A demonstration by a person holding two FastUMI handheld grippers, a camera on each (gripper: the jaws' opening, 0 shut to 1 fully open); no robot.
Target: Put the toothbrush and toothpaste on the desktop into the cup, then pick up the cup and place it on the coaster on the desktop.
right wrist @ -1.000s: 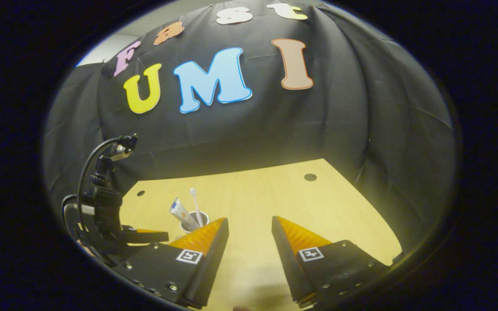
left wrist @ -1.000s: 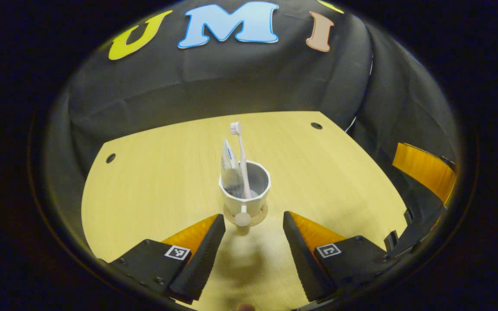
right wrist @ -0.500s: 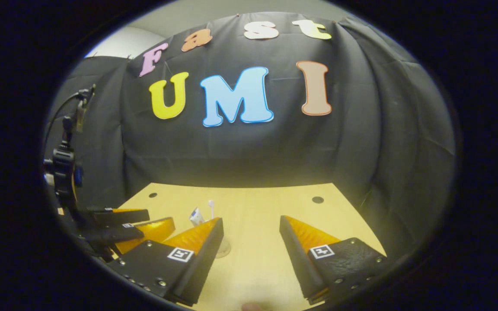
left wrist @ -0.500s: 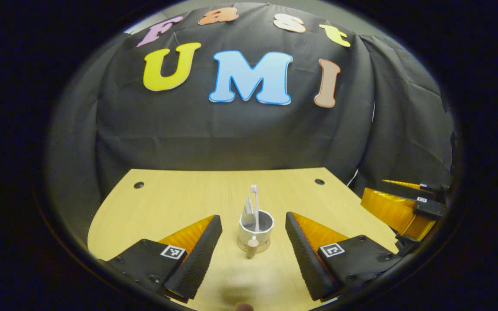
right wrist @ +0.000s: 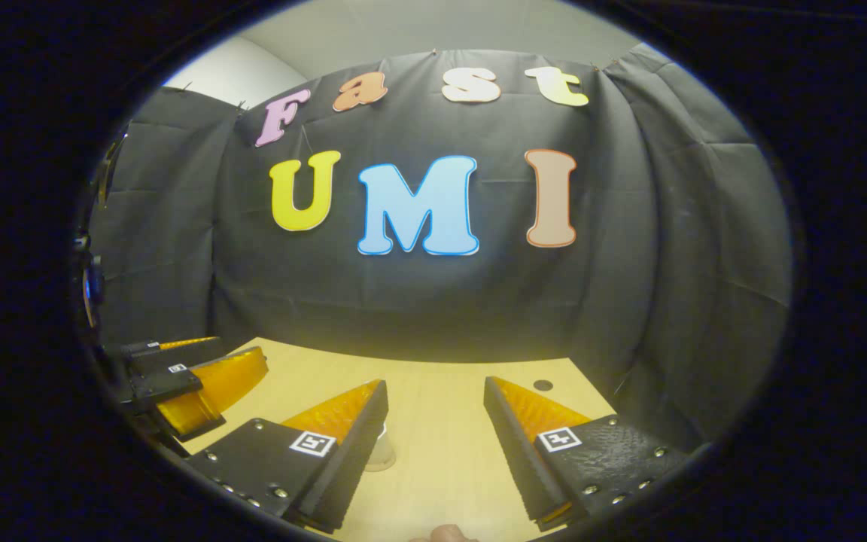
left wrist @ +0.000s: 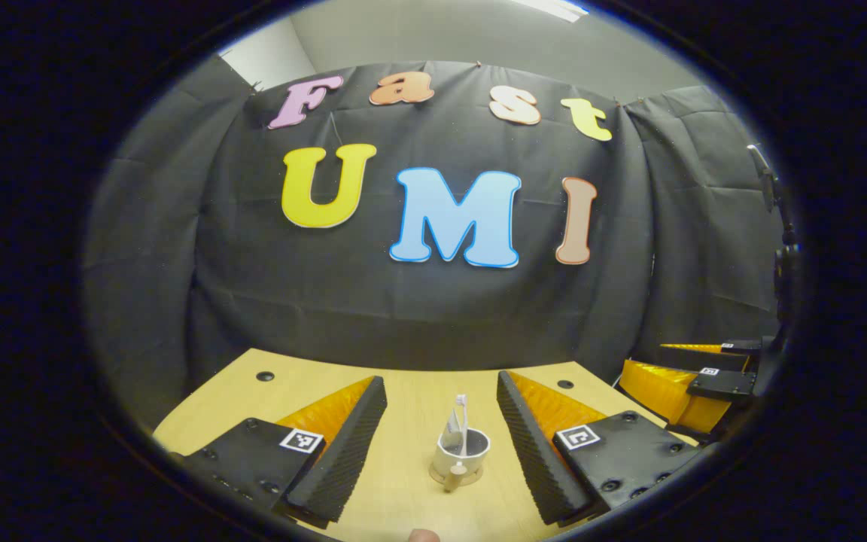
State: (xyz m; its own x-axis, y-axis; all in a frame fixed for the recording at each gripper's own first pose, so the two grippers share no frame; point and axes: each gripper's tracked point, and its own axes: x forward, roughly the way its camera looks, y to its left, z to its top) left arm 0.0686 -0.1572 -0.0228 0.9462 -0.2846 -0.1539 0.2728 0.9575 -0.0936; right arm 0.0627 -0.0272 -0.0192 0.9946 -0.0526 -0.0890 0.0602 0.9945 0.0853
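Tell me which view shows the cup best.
Left gripper view: the white cup, holding toothbrush and toothpaste, stands whole on the round coaster. In the right gripper view a claw finger hides most of it.

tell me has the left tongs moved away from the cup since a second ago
Yes. In the left gripper view the cup on its coaster now looks smaller and farther off, so the left tongs backed away and tilted up, open.

A recording booth: black cloth wall (left wrist: 433, 309) behind a wooden desktop (left wrist: 411, 406).
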